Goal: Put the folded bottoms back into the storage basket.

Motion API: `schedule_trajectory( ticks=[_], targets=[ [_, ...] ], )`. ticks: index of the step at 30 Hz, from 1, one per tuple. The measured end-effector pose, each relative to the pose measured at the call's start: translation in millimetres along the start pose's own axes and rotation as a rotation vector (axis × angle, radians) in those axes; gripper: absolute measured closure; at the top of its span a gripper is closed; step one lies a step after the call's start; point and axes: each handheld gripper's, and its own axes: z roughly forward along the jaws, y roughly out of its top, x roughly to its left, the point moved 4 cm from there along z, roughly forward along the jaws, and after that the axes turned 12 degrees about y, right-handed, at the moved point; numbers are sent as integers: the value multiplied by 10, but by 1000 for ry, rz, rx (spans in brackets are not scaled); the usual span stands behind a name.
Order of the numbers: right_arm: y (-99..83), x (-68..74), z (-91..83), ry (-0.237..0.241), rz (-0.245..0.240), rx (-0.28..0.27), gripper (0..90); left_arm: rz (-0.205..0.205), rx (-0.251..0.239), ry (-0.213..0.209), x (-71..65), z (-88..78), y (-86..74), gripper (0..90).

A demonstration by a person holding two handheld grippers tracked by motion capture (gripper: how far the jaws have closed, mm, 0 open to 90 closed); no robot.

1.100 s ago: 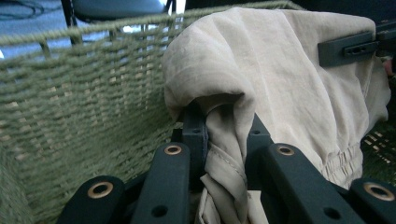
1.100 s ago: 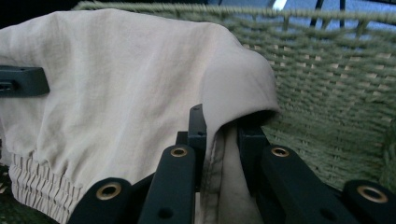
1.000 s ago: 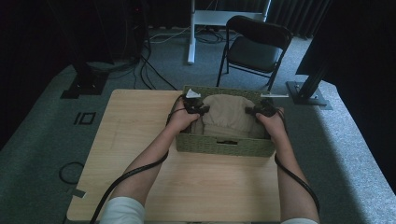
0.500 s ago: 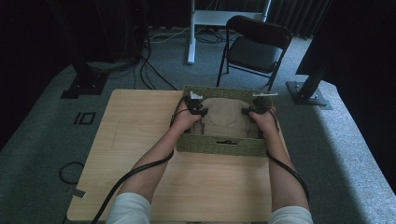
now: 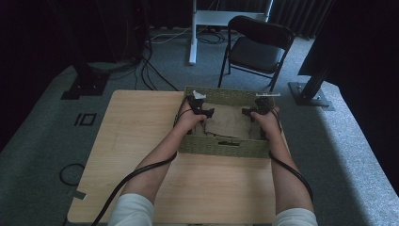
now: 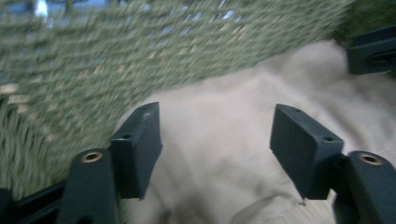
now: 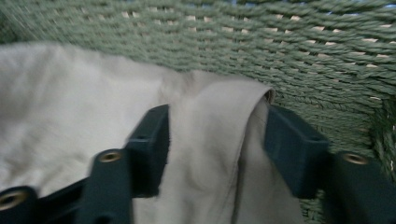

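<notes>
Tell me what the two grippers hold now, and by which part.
Nothing: left gripper and right gripper have just opened over the beige cloth in the basket.

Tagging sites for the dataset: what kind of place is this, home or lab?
Probably a lab or recording studio, not a home: dark curtains around the set, cables across the carpet, a folding chair and one bare wooden table.

Person wears short white sleeves (image 5: 134, 207), forearms bare. Left claw (image 5: 203, 112) and right claw (image 5: 250, 111): small black bodies, each topped by a pale grey three-cornered plate (image 5: 197, 95). Black cable (image 5: 141, 172) trails back from each claw along the forearm. Up close the left claw's jaws are dark blue-grey blocky pads (image 6: 140, 144) with small screw holes, mounted on black arms with a brass-coloured eyelet (image 6: 91, 156) behind each pad. The right claw's pads (image 7: 148, 144) look the same.
</notes>
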Motion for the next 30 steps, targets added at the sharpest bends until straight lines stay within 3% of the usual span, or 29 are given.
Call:
schedule_trajectory(
  ticks=[2,9,13,16,19,21,24,30],
  targets=[
    [30,30,-42,13,5,-17,277,8,-10,-21,-32,-67,41,275],
    [91,224,-204,57,-82,-18,152,-8,-13,-98,-80,-265,101,265],
    [122,340,-313,71,-108,-22,145,-34,-32,-93,-45,-368,138,197],
    [136,387,-374,72,-110,-34,146,-20,-49,-80,-19,-454,168,195],
    [137,431,-417,80,-121,-43,146,-36,-53,-83,-8,-533,189,195],
    [138,488,-471,100,-135,-63,146,-16,-54,-89,-6,-590,194,195],
    [129,547,-526,115,-161,-71,146,-18,-56,-91,1,-658,209,195],
    [108,647,-627,153,-156,-107,146,23,-67,-93,-18,-849,230,195]
  ],
)
